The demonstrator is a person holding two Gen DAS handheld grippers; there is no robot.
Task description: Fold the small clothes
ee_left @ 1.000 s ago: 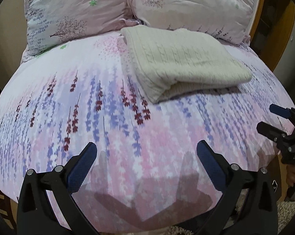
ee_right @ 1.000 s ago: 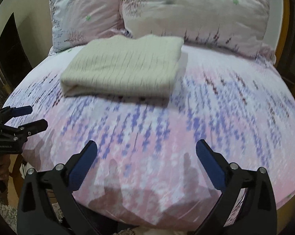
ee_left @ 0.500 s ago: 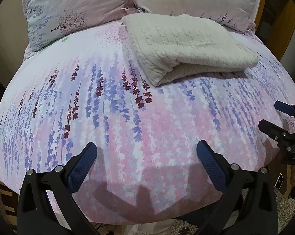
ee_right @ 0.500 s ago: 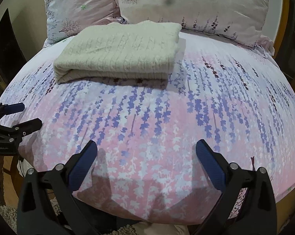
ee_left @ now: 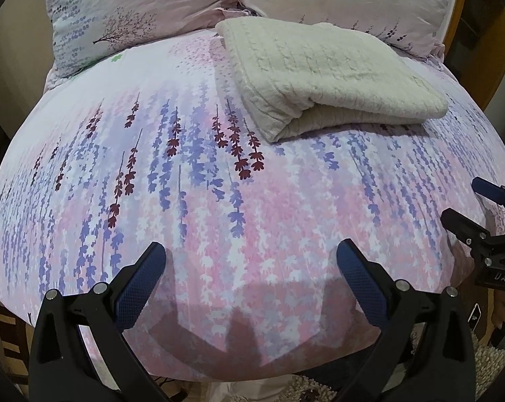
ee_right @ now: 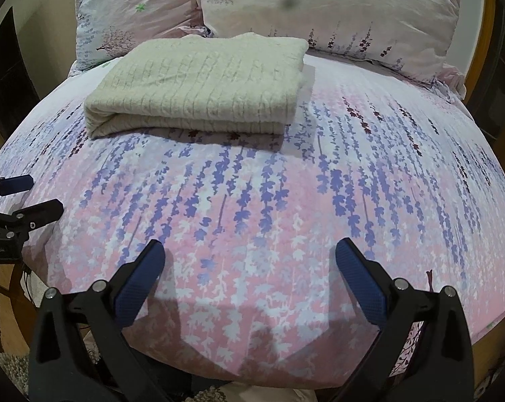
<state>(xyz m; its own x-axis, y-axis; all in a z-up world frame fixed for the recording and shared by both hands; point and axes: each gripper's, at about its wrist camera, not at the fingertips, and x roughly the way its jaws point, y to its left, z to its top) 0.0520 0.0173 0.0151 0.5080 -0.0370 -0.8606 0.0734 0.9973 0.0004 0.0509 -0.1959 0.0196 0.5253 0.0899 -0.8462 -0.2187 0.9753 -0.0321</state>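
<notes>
So there's a cream cable-knit garment (ee_left: 322,70), looks like a sweater, folded into a thick, neat rectangle. It sits flat in the upper right of the left wrist view and upper left-centre of the right wrist view (ee_right: 202,83), folded edge toward the camera, layers stacked evenly.

A folded cream knit garment (ee_left: 322,73) lies near the bed's (ee_left: 219,207) head end, just before two pillows (ee_left: 135,10). The left gripper (ee_left: 250,263) hovers wide apart over the foot edge.

You can't see the pillows' (ee_right: 336,10) tops, cut by the frame, nor the bed's (ee_left: 219,361) near edge under your tongs.
</notes>
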